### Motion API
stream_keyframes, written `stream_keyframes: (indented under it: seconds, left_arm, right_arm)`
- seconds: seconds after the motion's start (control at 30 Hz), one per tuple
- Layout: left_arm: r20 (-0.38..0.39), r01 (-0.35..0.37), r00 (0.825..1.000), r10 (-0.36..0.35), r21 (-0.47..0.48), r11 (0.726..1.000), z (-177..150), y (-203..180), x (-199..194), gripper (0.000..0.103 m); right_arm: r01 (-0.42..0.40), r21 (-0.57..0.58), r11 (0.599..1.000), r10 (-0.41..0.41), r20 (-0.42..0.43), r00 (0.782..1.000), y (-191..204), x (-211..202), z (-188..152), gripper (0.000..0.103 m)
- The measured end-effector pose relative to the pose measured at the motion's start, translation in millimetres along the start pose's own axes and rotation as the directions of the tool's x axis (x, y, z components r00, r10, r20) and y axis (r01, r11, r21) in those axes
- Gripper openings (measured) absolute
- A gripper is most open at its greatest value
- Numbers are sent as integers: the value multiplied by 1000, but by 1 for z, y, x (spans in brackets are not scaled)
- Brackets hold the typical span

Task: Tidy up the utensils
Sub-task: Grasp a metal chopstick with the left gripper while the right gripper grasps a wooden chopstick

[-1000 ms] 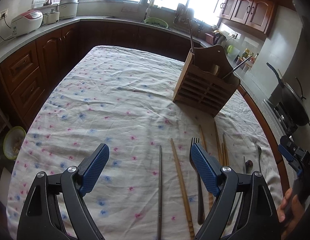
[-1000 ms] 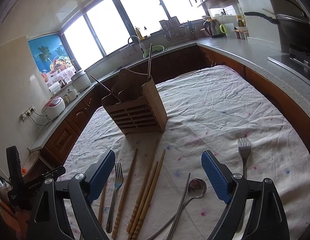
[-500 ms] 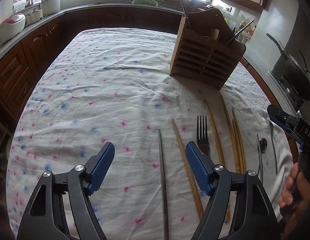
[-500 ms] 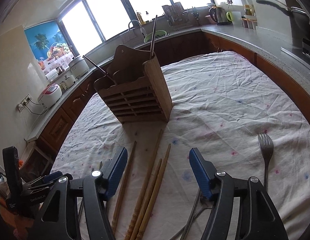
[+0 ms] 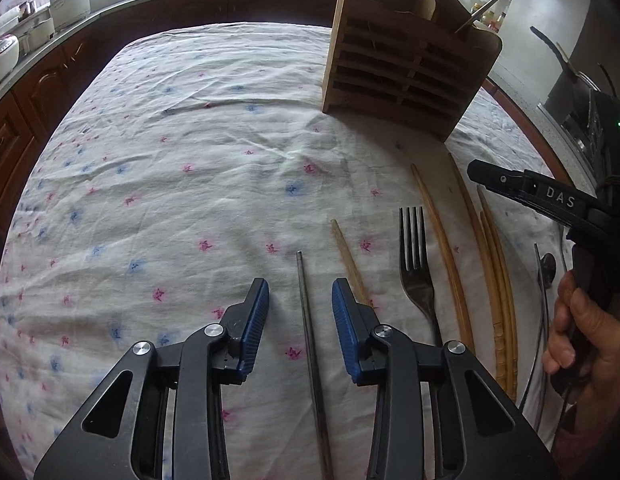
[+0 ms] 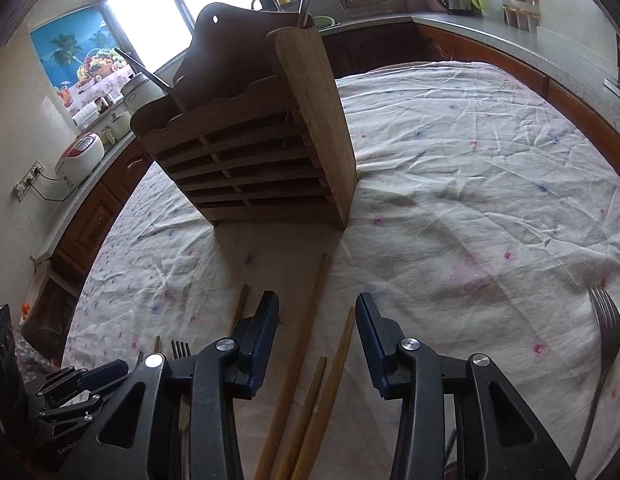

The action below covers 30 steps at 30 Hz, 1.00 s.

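**Two grippers closing over utensils laid before the wooden holder**

Most of both views is a floral tablecloth [image 5: 181, 152], with the slatted wooden holder [image 5: 402, 72] standing upright on it and a metal handle leaning out of its top. In front of the holder lie loose utensils in a row: wooden chopsticks [image 6: 305, 344], a dark fork [image 5: 416, 268] and a metal chopstick [image 5: 305, 320]. Another fork [image 6: 606, 336] lies well off to the holder's right. The left gripper [image 5: 299, 300] straddles the metal chopstick, jaws closing, pads not yet touching it. The right gripper [image 6: 317, 320], held in a hand [image 5: 582, 336], is closing around the wooden chopsticks, grasping nothing.
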<state>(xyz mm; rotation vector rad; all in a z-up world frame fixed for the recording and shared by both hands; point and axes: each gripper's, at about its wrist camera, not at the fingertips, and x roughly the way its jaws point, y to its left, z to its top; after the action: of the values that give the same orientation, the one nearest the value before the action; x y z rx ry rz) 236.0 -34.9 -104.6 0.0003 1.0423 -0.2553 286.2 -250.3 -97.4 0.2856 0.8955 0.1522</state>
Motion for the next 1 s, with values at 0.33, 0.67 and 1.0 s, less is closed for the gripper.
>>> stream_keyframes:
  seconds: [0.33,0.67,1.0]
  left_arm:
    - [21,-29,999,28,43,999,1,-3,4,5]
    - [63,95,994,-91,-50,994,6,17,-23,3]
    - [203,129,972,-121,-31,991,7,12,-94,3]
  right_arm:
    - [141,-163,976,-149,-34,988,28,33,11,18]
    - [-7,-75,997,7,2,1000,21,-9,7,7]
    - [-93,-93,991,105,131,986,36,-92,15,6]
